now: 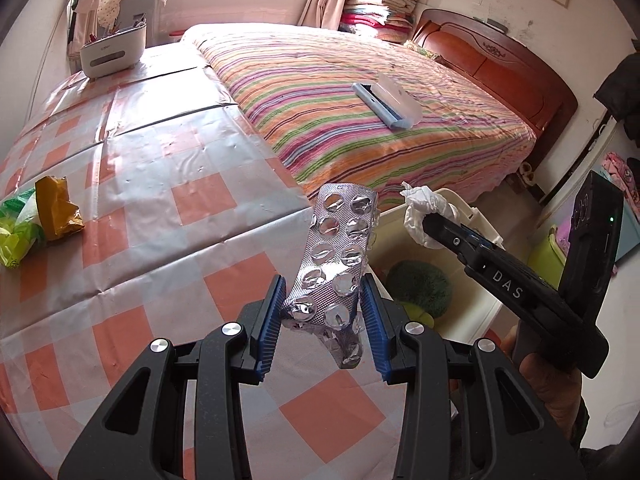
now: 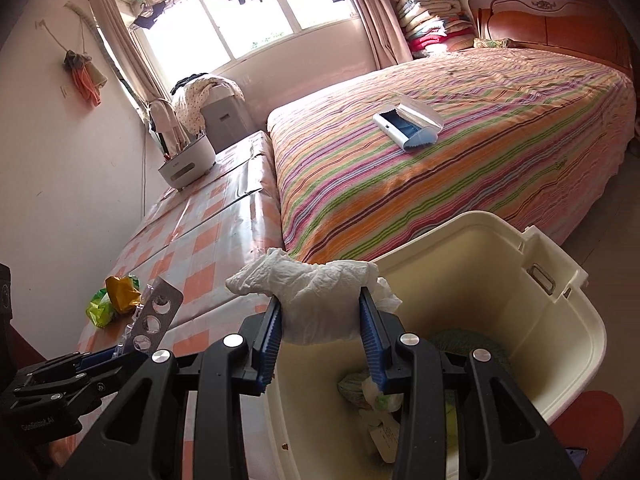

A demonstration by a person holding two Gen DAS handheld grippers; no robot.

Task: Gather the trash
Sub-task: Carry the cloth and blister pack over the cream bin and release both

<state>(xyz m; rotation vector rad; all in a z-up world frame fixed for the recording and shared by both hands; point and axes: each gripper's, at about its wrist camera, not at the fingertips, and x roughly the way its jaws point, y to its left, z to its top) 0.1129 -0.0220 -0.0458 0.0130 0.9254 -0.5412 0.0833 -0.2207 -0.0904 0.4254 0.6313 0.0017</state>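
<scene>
Both tongs are loaded: the left gripper pinches an emptied foil blister pack near its lower end, so the strip's long axis stands up and away from the pads, and the right gripper clamps a crumpled white tissue, which bulges above and in front of its blue pads. Directly below and just beyond the right gripper sits the cream waste bin, open-topped, with a green lump and scraps of paper already at its bottom. The tissue hangs over the bin's near-left rim, so the right hand is the nearer of the two and, in my judgement, needs only a short carry inward before letting go. In the left wrist view the bin lies to the right of the blister pack and lower, past the edge of the checked tabletop; the left hand has to cross that edge and travel rightward before the strip can drop inside. Farther left on the table lie a yellow wrapper and a green packet, not yet collected. Beyond, a striped bed carries a small white and blue box, and a white caddy stands at the table's far end.
</scene>
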